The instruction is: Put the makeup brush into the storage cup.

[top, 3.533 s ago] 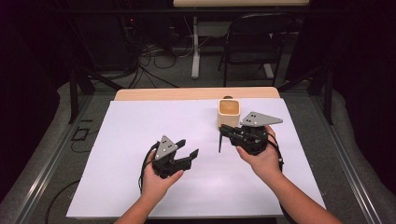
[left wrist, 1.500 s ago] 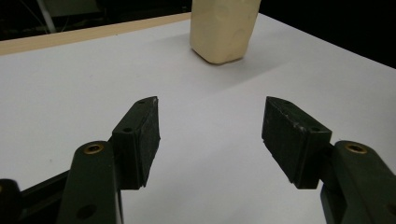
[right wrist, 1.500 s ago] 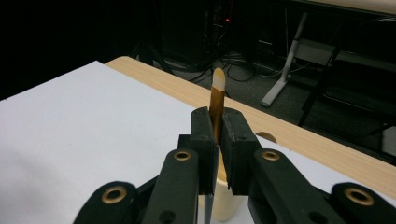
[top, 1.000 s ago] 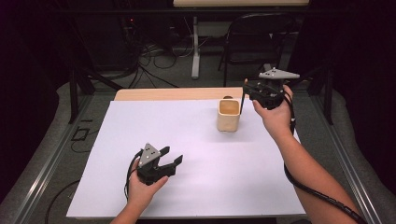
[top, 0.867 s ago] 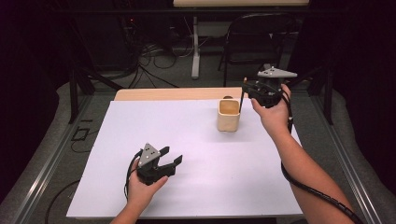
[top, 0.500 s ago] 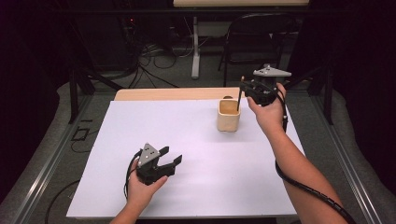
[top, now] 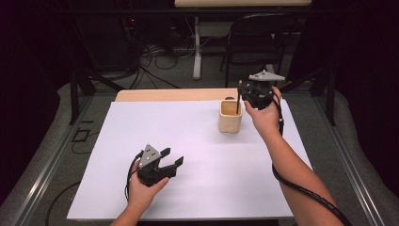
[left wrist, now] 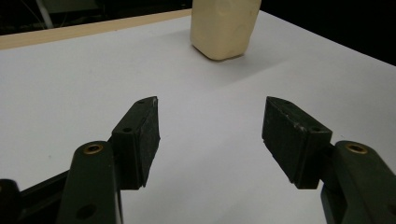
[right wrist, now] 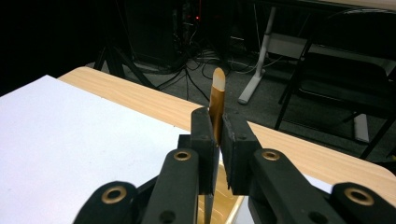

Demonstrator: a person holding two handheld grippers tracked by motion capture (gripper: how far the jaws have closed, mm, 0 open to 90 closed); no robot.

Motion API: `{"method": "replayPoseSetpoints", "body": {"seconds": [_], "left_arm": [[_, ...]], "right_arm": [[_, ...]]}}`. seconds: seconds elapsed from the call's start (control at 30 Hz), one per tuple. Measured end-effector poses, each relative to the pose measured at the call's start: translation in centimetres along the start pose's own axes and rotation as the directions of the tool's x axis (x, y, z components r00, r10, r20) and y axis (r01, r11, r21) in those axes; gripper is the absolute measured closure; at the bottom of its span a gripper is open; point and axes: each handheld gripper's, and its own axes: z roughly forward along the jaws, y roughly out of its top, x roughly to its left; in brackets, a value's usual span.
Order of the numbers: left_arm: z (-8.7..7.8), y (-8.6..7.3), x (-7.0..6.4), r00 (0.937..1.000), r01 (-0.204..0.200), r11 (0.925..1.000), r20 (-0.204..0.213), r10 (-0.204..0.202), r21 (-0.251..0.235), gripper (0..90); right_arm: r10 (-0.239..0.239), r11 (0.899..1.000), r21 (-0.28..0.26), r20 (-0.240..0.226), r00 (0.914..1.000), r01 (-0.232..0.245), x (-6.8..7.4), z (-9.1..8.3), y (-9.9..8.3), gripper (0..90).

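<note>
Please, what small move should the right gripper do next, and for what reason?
Probably lower straight down, then open. The right gripper is shut on a thin wooden stick, held upright over the open beige cup, with its lower end apparently at the rim. The left gripper rests open, apart.

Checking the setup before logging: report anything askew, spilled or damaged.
Nothing stands out. The cream cup stands upright on the white table cover; the right gripper holds a flat wooden stick upright above it, and the left gripper sits open.
</note>
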Motion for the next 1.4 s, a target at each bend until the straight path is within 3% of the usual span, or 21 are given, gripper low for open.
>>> {"method": "replayPoseSetpoints", "body": {"seconds": [0.87,1.4], "left_arm": [[0.1,-0.1,0.0,1.0,0.0,1.0,0.002,0.0,0.003,37.0],[0.1,-0.1,0.0,1.0,0.001,1.0,0.002,-0.001,0.005,37.0]], "right_arm": [[0.02,0.998,0.055,-0.004,0.9998,-0.02,0.4,2.3,-4.2,83.8],[0.014,0.997,0.073,-0.003,0.9999,-0.014,0.5,2.8,-5.2,83.8]]}}
